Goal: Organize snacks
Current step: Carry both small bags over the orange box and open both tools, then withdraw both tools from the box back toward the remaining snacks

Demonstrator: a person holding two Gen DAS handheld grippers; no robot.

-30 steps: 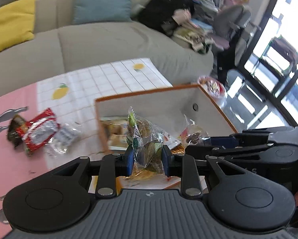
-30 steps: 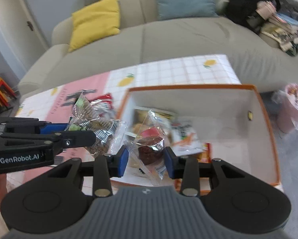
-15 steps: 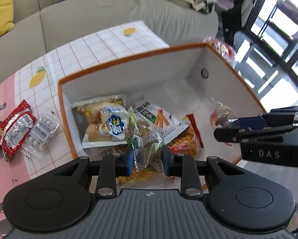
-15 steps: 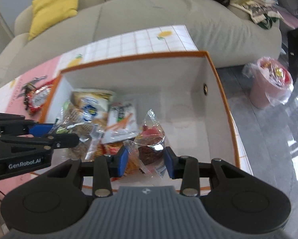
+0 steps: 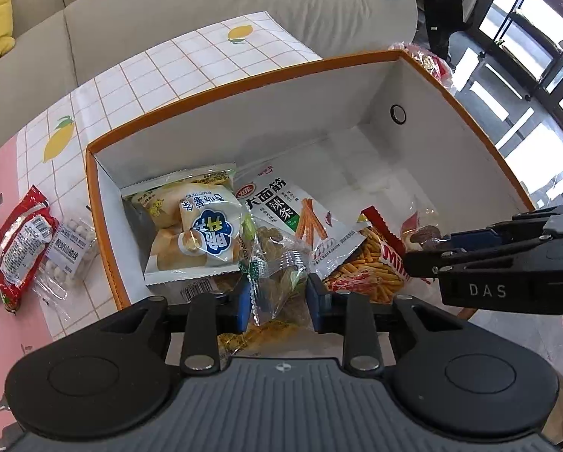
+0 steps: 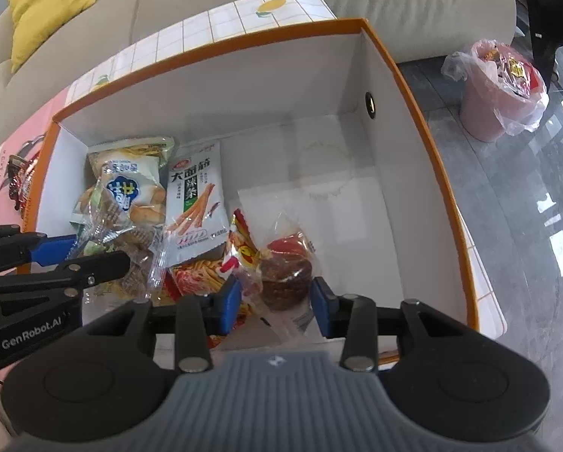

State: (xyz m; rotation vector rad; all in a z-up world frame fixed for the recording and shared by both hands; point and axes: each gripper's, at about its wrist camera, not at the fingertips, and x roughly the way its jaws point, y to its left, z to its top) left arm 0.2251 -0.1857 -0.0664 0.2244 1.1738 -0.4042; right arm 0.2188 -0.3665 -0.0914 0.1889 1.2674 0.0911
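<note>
An orange-rimmed white box (image 5: 221, 94) (image 6: 213, 49) holds several snack packs along its near left side. My left gripper (image 5: 277, 301) is shut on a clear pack of brown snacks (image 5: 274, 263), held low inside the box above the other packs. My right gripper (image 6: 276, 307) is shut on a clear-wrapped brown cake with a red top (image 6: 285, 275), held inside the box beside an orange chip bag (image 6: 206, 275). Each gripper shows in the other's view, the right one (image 5: 424, 256) and the left one (image 6: 104, 256).
A red snack pack (image 5: 21, 241) and a clear pack of white balls (image 5: 70, 252) lie on the tablecloth left of the box. A grey sofa (image 5: 191, 3) stands behind. A pink bin (image 6: 496, 90) stands on the floor to the right.
Both grippers have moved forward and down into the box with their packs still held. The box now fills both views.
</note>
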